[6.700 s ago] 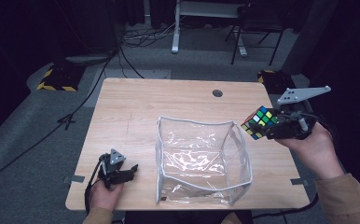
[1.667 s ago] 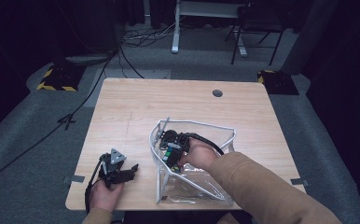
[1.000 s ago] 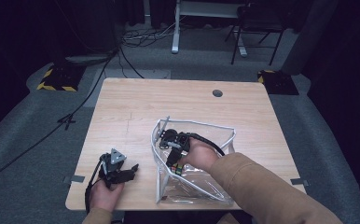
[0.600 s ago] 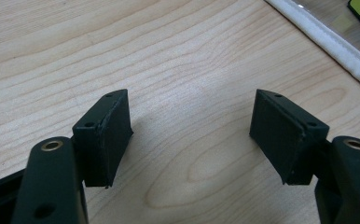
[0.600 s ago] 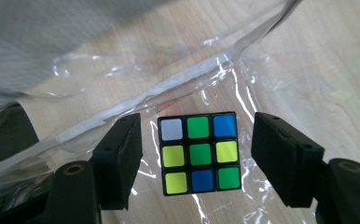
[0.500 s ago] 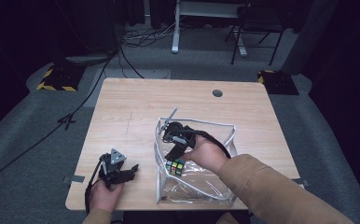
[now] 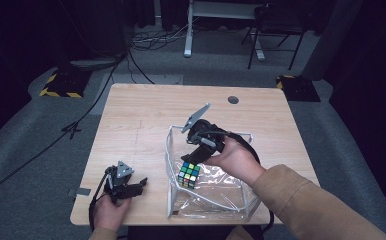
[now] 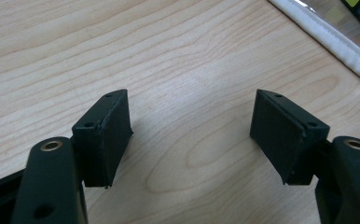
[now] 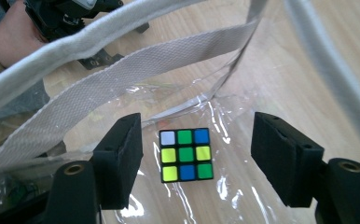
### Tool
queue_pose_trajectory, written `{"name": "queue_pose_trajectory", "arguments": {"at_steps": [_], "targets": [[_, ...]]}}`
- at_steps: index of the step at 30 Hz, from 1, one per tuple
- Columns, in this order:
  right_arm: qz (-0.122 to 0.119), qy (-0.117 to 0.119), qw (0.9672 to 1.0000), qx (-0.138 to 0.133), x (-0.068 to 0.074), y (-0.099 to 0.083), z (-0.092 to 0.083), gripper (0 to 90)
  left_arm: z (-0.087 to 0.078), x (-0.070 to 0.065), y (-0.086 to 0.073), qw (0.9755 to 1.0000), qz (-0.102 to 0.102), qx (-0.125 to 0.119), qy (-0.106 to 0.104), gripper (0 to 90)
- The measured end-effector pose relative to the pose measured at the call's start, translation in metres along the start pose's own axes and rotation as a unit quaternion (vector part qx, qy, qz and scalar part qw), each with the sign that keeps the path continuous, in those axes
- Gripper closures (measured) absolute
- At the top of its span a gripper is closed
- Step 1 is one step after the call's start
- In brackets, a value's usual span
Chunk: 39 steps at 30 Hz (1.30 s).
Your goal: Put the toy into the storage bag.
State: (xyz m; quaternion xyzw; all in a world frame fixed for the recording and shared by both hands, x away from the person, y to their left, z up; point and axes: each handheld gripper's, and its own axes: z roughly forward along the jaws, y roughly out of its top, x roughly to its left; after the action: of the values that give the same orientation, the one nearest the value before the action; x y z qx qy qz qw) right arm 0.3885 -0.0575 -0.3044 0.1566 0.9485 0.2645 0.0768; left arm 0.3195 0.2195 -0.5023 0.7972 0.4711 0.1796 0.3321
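Note:
A Rubik's cube [image 7: 188, 174] lies on the bottom of a clear plastic bag [image 7: 169, 165] with white trim, at the table's front middle. My right gripper [image 7: 195, 155] hangs inside the bag's mouth just above the cube, open, holding nothing. In the right gripper view the cube [image 9: 186, 154] sits between and beyond the spread jaws of the right gripper [image 9: 197, 123], green centre up. My left gripper [image 7: 136, 187] rests open on the wood at the front left. Its own view shows the left gripper [image 8: 192, 100] with bare table between the jaws, the bag's trim [image 8: 327, 37] at top right.
The wooden table [image 7: 141, 115] has a cable hole [image 7: 233, 99] near its far edge. The bag's white strap [image 9: 122, 70] arches across the right gripper view, with the left hand [image 9: 5, 37] beyond it. Cables and a desk frame [image 7: 188, 30] stand on the floor behind.
The right gripper brought the cube from the table's right side into the bag, let it go and lifted slightly. The cube now lies free. The left gripper stayed still.

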Motion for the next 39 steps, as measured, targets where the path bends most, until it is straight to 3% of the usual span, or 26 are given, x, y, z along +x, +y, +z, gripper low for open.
{"name": "queue_pose_trajectory", "arguments": {"at_steps": [2,4,5,6,9,19,24,26,32,39], "targets": [[0.014,0.001,0.9999,-0.009,-0.001,-0.002,-0.008,34.7,-0.003,0.004,-0.002,1.0000,-0.005,0.000,0.001,29.3],[0.009,-0.005,0.9997,-0.024,-0.006,-0.005,-0.016,34.7,-0.005,0.008,-0.004,0.9999,-0.008,0.000,0.010,28.8],[0.026,-0.008,0.9993,-0.024,-0.007,-0.007,-0.022,34.7,-0.005,0.009,-0.005,0.9999,-0.011,-0.002,0.008,28.8],[0.019,-0.011,0.9991,-0.035,-0.011,-0.008,-0.025,34.8,-0.005,0.009,-0.005,0.9999,-0.012,-0.002,0.010,28.7],[0.037,-0.021,0.9981,-0.044,-0.018,-0.015,-0.040,35.6,-0.005,0.009,-0.005,0.9999,-0.011,-0.001,0.010,28.2],[0.080,-0.061,0.9918,-0.079,-0.043,-0.040,-0.081,36.2,-0.005,0.009,-0.005,0.9999,-0.012,-0.001,0.011,27.8],[0.106,-0.086,0.9864,-0.091,-0.058,-0.063,-0.098,35.7,-0.005,0.009,-0.005,0.9999,-0.011,-0.001,0.010,27.4],[0.126,-0.097,0.9827,-0.094,-0.063,-0.072,-0.105,35.7,-0.005,0.009,-0.005,0.9999,-0.011,-0.001,0.010,27.3],[0.155,-0.117,0.9746,-0.111,-0.080,-0.100,-0.120,35.2,-0.004,0.009,-0.005,0.9998,-0.015,-0.001,0.009,26.7],[0.182,-0.134,0.9659,-0.126,-0.087,-0.129,-0.131,35.2,-0.004,0.009,-0.004,0.9999,-0.015,-0.001,0.008,25.9]]}}
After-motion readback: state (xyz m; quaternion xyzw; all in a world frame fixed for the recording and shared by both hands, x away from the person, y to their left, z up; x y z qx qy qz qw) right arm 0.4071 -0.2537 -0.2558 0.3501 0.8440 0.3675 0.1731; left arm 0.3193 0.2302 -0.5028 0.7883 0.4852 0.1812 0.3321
